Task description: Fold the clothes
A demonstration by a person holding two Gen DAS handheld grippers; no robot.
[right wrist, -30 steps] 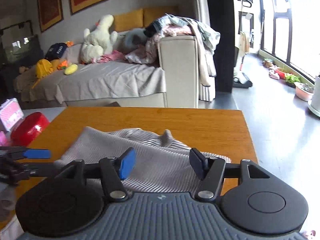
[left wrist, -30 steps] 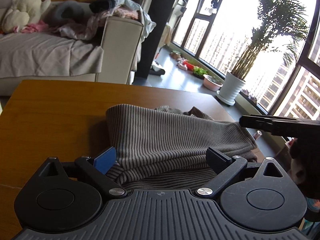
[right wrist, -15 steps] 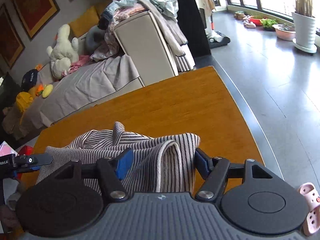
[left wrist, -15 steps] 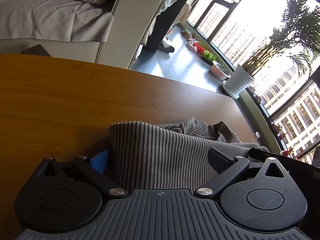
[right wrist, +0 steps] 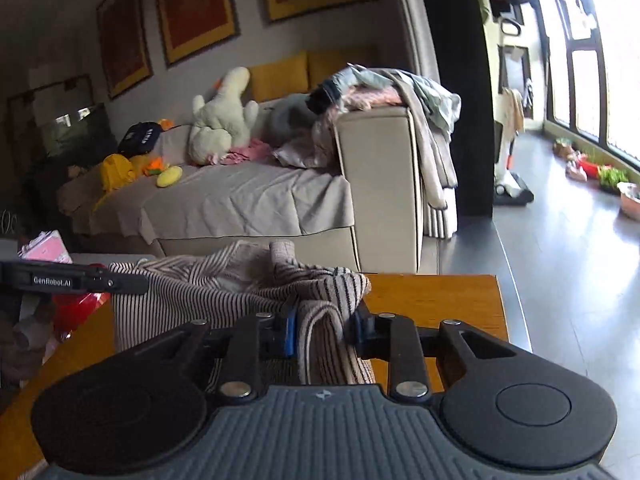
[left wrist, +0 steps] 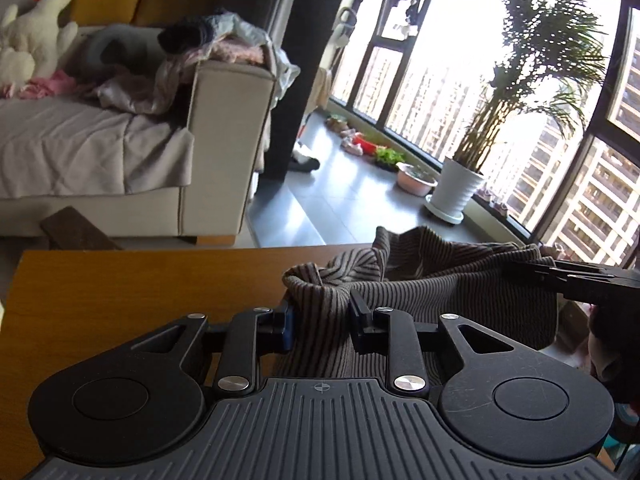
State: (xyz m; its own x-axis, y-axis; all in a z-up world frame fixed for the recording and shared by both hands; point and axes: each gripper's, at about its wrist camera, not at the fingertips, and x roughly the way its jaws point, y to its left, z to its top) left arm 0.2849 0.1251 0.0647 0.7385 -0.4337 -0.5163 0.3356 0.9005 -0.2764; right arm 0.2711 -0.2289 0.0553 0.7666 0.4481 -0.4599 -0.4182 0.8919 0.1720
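A grey striped knit garment (left wrist: 436,288) hangs bunched between my two grippers, lifted above the wooden table (left wrist: 140,284). My left gripper (left wrist: 320,320) is shut on one edge of it. My right gripper (right wrist: 322,330) is shut on the other edge of the garment (right wrist: 224,284), with cloth folded between its jaws. The right gripper's fingers (left wrist: 576,276) show at the right of the left wrist view. The left gripper's fingers (right wrist: 72,280) show at the left of the right wrist view.
A beige sofa (right wrist: 376,184) with heaped clothes and plush toys stands beyond the table. A potted palm (left wrist: 460,192) stands by the windows. A red object (right wrist: 76,304) lies left of the table. The table's far edge (right wrist: 436,278) is close ahead.
Both grippers have closed on the garment's edges and lifted it off the table. The cloth lay flat before and now hangs bunched between them.
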